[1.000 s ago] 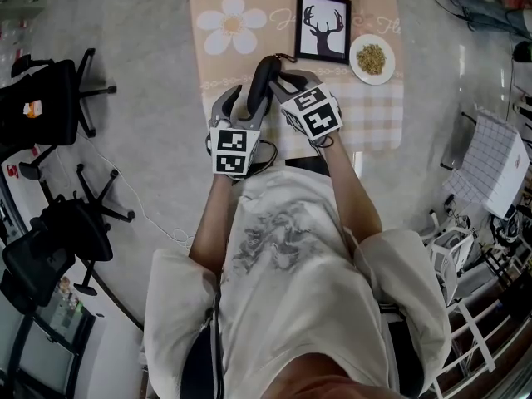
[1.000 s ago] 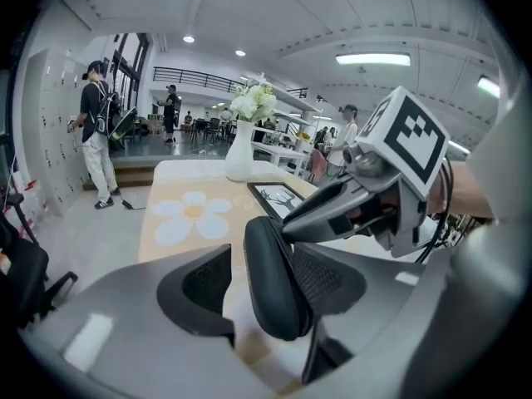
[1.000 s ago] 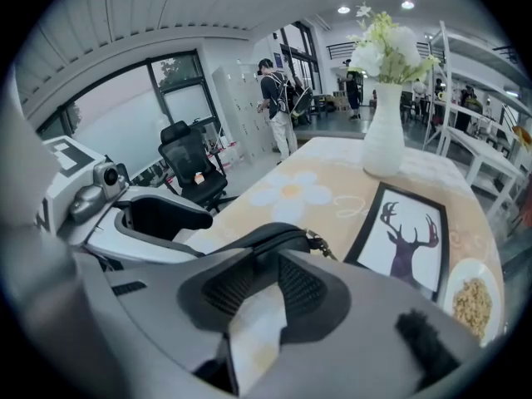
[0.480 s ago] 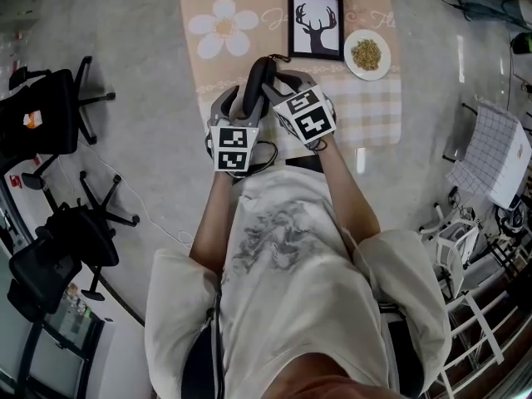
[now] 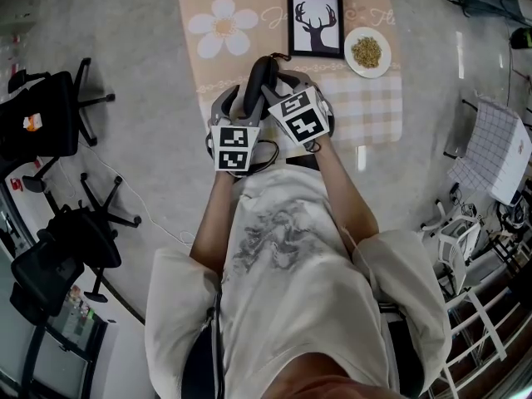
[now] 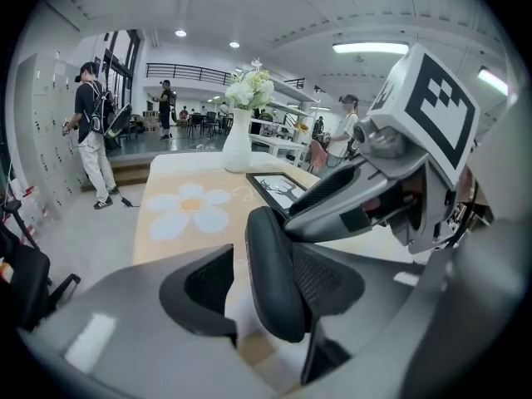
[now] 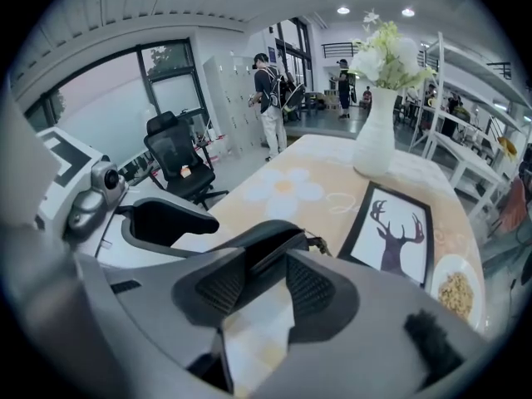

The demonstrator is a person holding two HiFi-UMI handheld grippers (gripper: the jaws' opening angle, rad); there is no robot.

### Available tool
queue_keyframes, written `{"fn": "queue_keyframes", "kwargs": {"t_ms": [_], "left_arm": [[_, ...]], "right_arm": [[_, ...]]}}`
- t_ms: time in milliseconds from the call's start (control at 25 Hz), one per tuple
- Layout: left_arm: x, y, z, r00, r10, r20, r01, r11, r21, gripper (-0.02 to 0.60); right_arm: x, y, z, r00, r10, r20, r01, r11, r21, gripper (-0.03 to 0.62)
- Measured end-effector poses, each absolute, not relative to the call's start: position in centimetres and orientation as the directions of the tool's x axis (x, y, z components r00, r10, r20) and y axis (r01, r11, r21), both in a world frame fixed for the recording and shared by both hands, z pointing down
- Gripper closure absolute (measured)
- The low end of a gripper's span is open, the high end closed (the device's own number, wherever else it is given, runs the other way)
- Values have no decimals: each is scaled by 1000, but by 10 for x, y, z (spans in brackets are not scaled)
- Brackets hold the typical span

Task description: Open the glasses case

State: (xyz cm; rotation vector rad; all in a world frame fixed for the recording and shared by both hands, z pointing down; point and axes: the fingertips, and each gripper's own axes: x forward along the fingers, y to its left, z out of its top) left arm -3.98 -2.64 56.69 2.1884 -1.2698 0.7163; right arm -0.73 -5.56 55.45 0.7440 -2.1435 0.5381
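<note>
While both forearms reach forward from the person's chest and draw together, the two grippers sit side by side just on the near side of the framed deer picture (image 5: 315, 23). Both are tipped downward with their marker cubes facing up. The left gripper (image 6: 278, 260) holds the black glasses case (image 5: 258, 80) on edge between its jaws at a medium width, the case lying flat against one pad. The case slants up toward the picture's near left corner. The right gripper (image 7: 266, 279) has just been opening. Its pads stand apart with bare tablecloth (image 7: 253, 339) showing between them, and the case's end sits just beyond their tips. A plate of grains (image 5: 366, 52) lies right of the picture.
</note>
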Motion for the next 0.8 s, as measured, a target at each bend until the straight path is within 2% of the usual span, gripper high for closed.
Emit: {"fn": "queue_keyframes", "kwargs": {"t_ms": [240,440,800], "left_arm": [[-46,-26,569,406,-612,679,-888,-441,133,361],[-57,-24,577,368,-612,700,-900,-423,103,405],[-66,-25,577,353,-613,706,-900,-429,78,405]], "right_arm": [[-3,-53,557,-513,-334,791,-670,732,-125,434],[-4,-52,556,-520,-345,781,-663,740,-114,434],[-2,-49,554,-503,-370,781,-659,749,-70,435]]}}
